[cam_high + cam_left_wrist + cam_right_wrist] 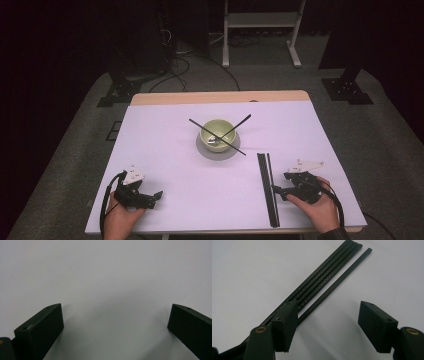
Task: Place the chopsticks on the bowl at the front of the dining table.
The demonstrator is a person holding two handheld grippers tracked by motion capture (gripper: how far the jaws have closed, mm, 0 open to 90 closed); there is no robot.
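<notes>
A staged recording room, more lab than home

Black curtains (60,45) close off the dark walls on both sides; grey carpet (390,145) covers the floor; cables (185,65) trail loose across it towards black stand feet (117,92) at the left and right; the legs of a white metal frame (260,30) stand at the back; a single wooden-edged bench (220,96) sits in the middle under a plain white sheet (165,160), lit from above while all around stays dim; the person's hands hold a cabled claw (150,196) on each side, rigged tools rather than household ones.
</notes>
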